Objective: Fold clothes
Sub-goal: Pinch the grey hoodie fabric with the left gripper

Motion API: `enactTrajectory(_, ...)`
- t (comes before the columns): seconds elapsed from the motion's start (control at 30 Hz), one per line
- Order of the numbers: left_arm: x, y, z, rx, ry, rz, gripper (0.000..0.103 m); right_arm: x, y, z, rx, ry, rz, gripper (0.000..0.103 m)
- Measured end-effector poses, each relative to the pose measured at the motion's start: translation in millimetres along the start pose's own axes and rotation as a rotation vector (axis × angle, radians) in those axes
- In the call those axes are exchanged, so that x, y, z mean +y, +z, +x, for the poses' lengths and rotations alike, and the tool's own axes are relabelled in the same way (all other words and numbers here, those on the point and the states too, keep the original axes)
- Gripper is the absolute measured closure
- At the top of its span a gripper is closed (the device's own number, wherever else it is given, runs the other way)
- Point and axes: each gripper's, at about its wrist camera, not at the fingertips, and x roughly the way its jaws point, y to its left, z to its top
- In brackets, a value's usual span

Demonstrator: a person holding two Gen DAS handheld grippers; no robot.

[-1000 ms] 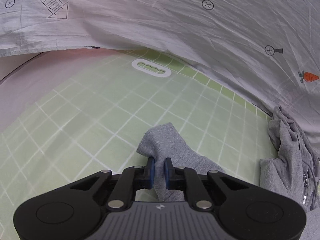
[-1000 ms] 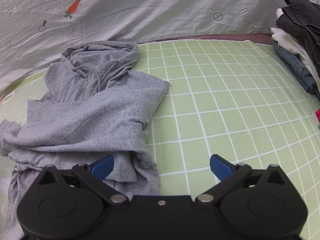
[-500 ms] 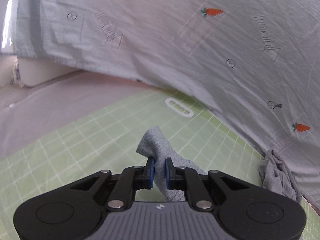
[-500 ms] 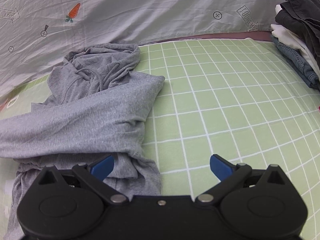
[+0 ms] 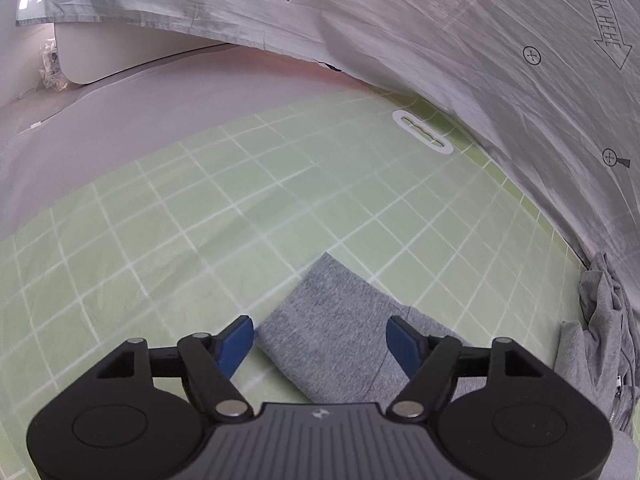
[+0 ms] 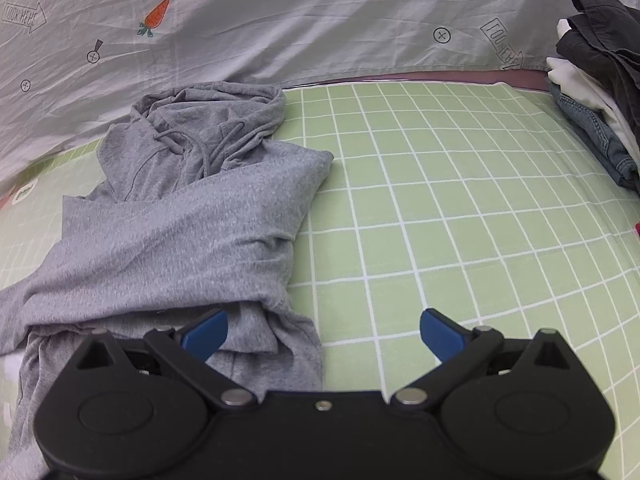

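the left gripper [image 5: 320, 334] hangs over the green checked mat [image 5: 168, 232] with its jaws opening; the blue pads [image 5: 236, 340] stand clear on either side of the grey sleeve [image 5: 332, 320], which lies flat on the mat between them, its cuff end pointing away from the camera. the pads do not press on the cloth. the right gripper [image 6: 323, 332] is spread wide and holds nothing, poised over the lower edge of the grey hoodie [image 6: 192, 216], which lies crumpled on the left part of the mat, hood and drawstrings toward the far side. a pale printed sheet [image 6: 300, 16] with carrots and arrows hangs behind the mat. a stack of folded clothes [image 6: 596, 80] sits at the mat's far right edge, well apart from the hoodie.
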Motion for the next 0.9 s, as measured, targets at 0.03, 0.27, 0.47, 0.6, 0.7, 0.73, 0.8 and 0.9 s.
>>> enactTrajectory(0.03,-1,-1,2,0.000,0.006,0.009,0.016,1,0,-1,-0.003,-0.001,-0.010,0.000)
enactTrajectory(0.27,0,-5,19,0.033,-0.046,0.001,0.003,-3,0,0,0.004,0.006,-0.007,0.000)
enactTrajectory(0.47,-7,-10,19,0.010,-0.035,0.047,0.027,-1,0,3,0.030,0.026,-0.015,0.000)
enactTrajectory(0.6,-10,-8,18,0.037,-0.052,0.064,0.089,3,0,5,0.038,0.037,-0.027,0.000)
enactTrajectory(0.7,-15,-5,8,0.044,-0.160,0.052,0.093,5,0,6,0.041,0.048,-0.026,0.000)
enactTrajectory(0.73,-21,-4,1,0.029,-0.202,0.065,0.094,4,0,6,0.041,0.050,-0.024,0.000)
enactTrajectory(0.8,-38,-1,-17,0.007,-0.288,0.102,0.094,3,0,6,0.037,0.052,-0.015,0.000)
enactTrajectory(0.9,-76,0,-42,-0.016,-0.417,0.181,0.094,-1,-1,6,0.035,0.053,0.011,0.000)
